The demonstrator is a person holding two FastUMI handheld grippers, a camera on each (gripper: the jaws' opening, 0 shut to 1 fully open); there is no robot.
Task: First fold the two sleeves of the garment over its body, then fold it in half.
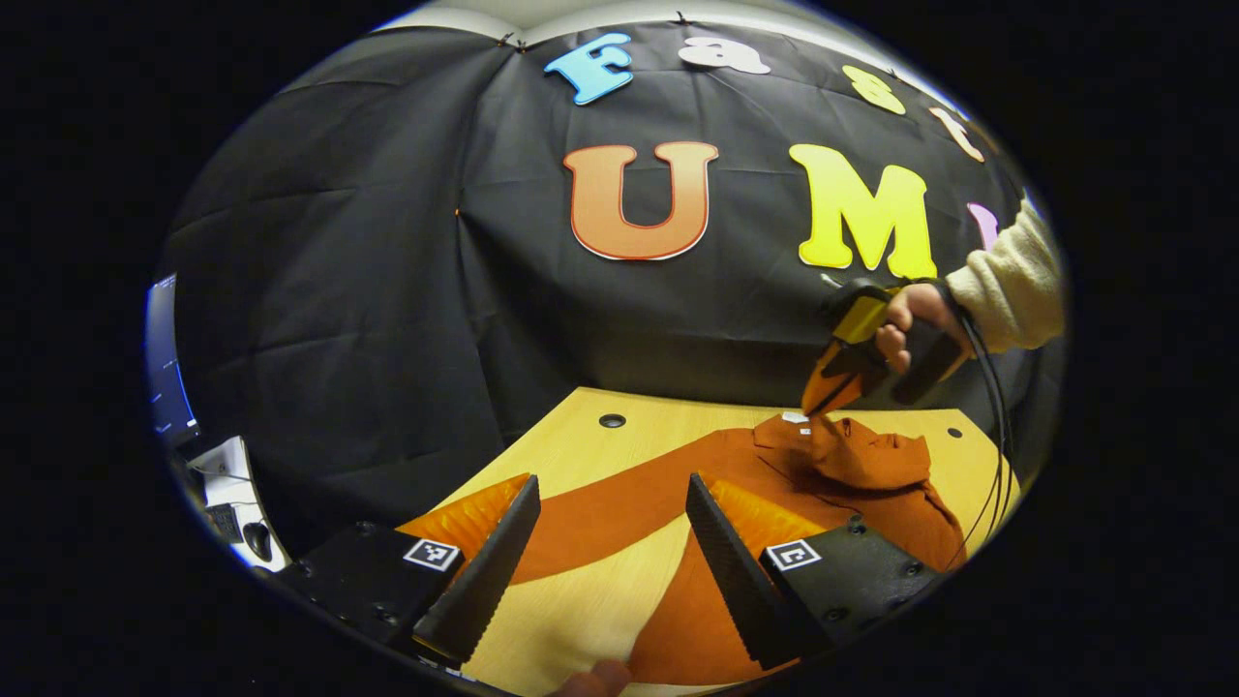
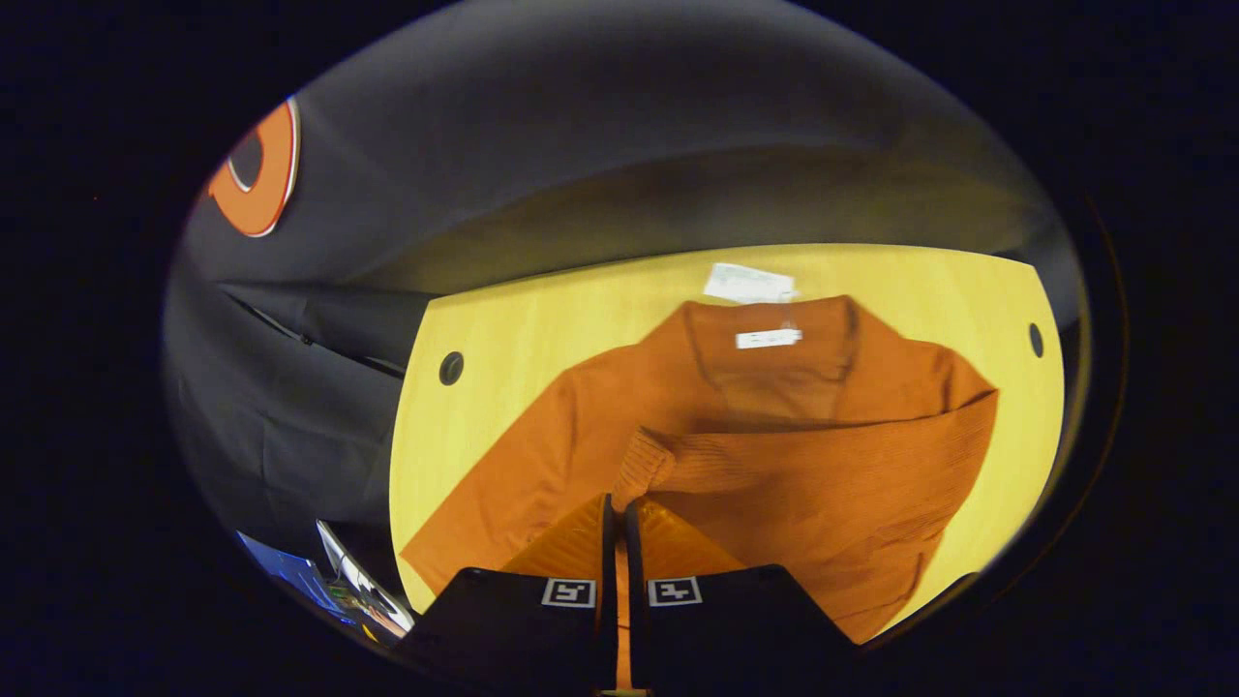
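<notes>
An orange long-sleeved garment (image 2: 774, 455) lies spread on a pale wooden tabletop (image 2: 542, 319), collar toward the far edge.

In the right gripper view, one sleeve (image 2: 823, 460) lies folded across the body, its ribbed cuff (image 2: 644, 465) just ahead of the right hand-held gripper (image 2: 615, 513). That gripper's fingers are pressed together; whether a pinch of cloth sits between them cannot be told.

In the left gripper view, the left hand-held gripper (image 1: 612, 523) hovers above the tabletop with its fingers spread wide apart, holding nothing. The other sleeve (image 1: 619, 503) stretches out flat on the wood behind them. Farther off, a person's hand (image 1: 915, 324) in a cream sleeve holds the right hand-held gripper low over the collar area.

The step in hand appears to be the second sleeve. Doing it well likely means pinching near the cuff, lifting just enough to clear the wood, and laying it straight across the body without dragging the first fold.
</notes>
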